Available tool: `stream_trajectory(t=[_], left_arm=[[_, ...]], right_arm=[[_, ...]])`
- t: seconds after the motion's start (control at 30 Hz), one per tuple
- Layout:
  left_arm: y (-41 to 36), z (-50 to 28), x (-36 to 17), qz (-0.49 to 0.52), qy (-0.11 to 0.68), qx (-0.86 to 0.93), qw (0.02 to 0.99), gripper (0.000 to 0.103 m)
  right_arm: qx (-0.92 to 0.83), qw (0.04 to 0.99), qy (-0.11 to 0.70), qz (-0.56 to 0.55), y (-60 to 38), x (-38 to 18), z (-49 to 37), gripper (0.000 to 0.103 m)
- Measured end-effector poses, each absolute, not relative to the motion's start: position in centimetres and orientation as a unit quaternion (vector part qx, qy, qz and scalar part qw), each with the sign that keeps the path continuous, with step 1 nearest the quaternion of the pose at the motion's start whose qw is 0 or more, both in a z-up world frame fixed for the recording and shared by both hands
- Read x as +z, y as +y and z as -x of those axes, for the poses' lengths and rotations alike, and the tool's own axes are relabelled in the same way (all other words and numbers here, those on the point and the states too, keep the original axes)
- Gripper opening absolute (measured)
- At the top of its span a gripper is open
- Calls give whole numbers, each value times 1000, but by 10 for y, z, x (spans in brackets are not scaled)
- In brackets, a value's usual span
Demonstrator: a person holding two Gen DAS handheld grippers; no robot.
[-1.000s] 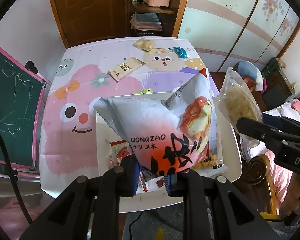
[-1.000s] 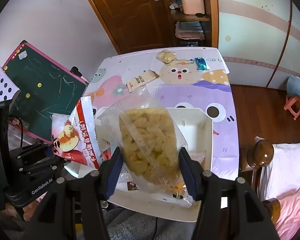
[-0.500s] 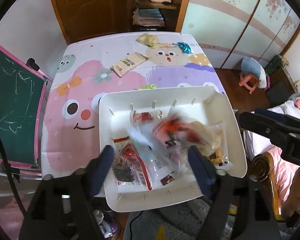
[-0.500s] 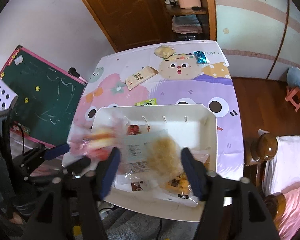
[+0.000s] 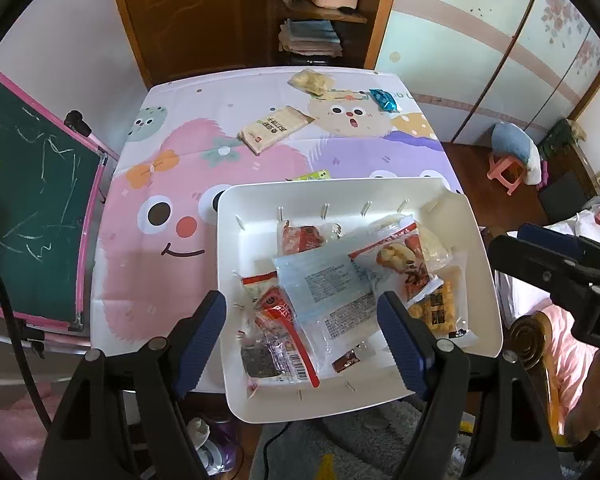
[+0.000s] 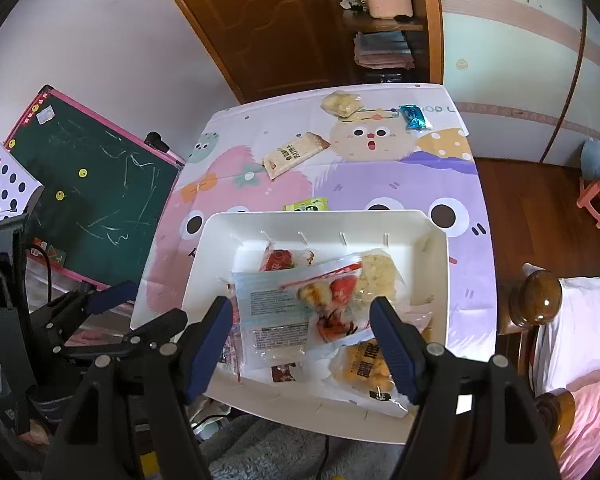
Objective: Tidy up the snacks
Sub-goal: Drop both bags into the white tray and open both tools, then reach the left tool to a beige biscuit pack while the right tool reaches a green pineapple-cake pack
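A white tray (image 5: 236,216) (image 6: 204,240) sits at the near edge of the cartoon tablecloth and holds several snack packets. The big red-and-white DONGZAO bag (image 5: 340,276) (image 6: 300,308) lies flat on top, with the clear bag of pale puffs (image 5: 436,240) (image 6: 376,272) beside it. My left gripper (image 5: 302,340) is open and empty above the tray's near left. My right gripper (image 6: 300,344) is open and empty above the tray's near side. On the cloth lie a beige bar (image 5: 274,128) (image 6: 296,154), a pale puff pack (image 5: 312,80) (image 6: 342,104), a blue packet (image 5: 384,100) (image 6: 414,116) and a green packet (image 5: 312,176) (image 6: 306,204).
A green chalkboard with pink frame (image 5: 24,200) (image 6: 92,184) leans at the table's left. A wooden bedpost (image 6: 536,296) and bed stand at the right. A door and shelf stand behind the table. A pink stool (image 5: 508,168) is on the floor.
Both grippers opened and let go: the DONGZAO bag and the clear puff bag dropped into the tray and now lie still there.
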State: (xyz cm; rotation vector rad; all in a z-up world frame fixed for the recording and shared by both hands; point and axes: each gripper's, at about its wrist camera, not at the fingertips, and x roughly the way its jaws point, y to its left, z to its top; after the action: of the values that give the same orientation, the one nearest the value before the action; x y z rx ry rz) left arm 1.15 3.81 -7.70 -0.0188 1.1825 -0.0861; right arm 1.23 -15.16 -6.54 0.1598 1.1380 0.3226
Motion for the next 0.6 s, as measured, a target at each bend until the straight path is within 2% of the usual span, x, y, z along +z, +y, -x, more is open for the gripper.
stream_trajectory(t=[0.6], left_arm=[[44,-8,-62,6,554,-30,832,77]], right_arm=[[167,828,531,-71,-144,-55,-12,71]])
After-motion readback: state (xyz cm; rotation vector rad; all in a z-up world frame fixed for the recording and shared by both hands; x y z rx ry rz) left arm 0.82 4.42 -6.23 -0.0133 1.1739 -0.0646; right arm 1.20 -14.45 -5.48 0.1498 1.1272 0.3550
